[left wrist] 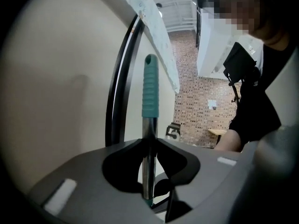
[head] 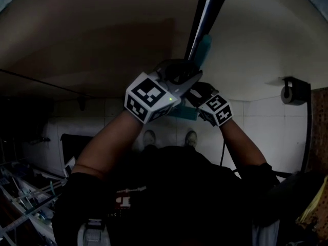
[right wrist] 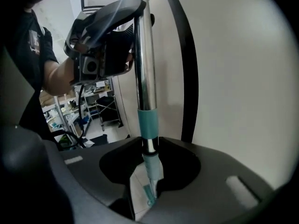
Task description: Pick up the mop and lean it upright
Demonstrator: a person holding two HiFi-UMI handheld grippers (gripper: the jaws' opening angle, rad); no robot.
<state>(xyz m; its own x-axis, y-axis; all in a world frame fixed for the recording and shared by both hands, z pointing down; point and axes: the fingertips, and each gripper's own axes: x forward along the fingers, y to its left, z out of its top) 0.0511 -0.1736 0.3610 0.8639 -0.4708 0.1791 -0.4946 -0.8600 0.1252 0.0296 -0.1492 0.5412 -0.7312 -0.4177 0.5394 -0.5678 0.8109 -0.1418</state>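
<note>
While both arms reach up & fwd in the dim head view, a big beige wall [head: 102, 35] fills most of the bkgd. Person's torso in a black top [head: 169, 199] takes the lower middle, w/ bare forearms leading to the two grippers.

Mop [head: 205, 14] runs as a dark pole from the grippers up out of the top edge, close to the wall; can't tell if it touches. In both gripper views its shaft stands approx upright. Black strip [left wrist: 119, 78] curves up the wall just beside the shaft; the right gripper view shows it too, behind the shaft. Brick wall [left wrist: 196, 101] sits far back in the left gripper view.

Left gripper [left wrist: 149, 146] is the higher one on the pole. Its jaws are pinched on the bare metal shaft [left wrist: 149, 162], w/ the teal grip [left wrist: 150, 85] above them. Right gripper [right wrist: 149, 146] is lower, jaws clamped on the shaft just under a teal collar [right wrist: 148, 124]. A teal joint [right wrist: 150, 192] shows below those jaws. Right gripper view also shows the left gripper above, closed round the same shaft.

In the head view the two sit very near each other, each w/ its marker cube [head: 148, 97] facing the camera. Paper roll [head: 288, 93] hangs on the wall at right. Pair of shoes [head: 190, 137] on the floor btwn the forearms.
</note>
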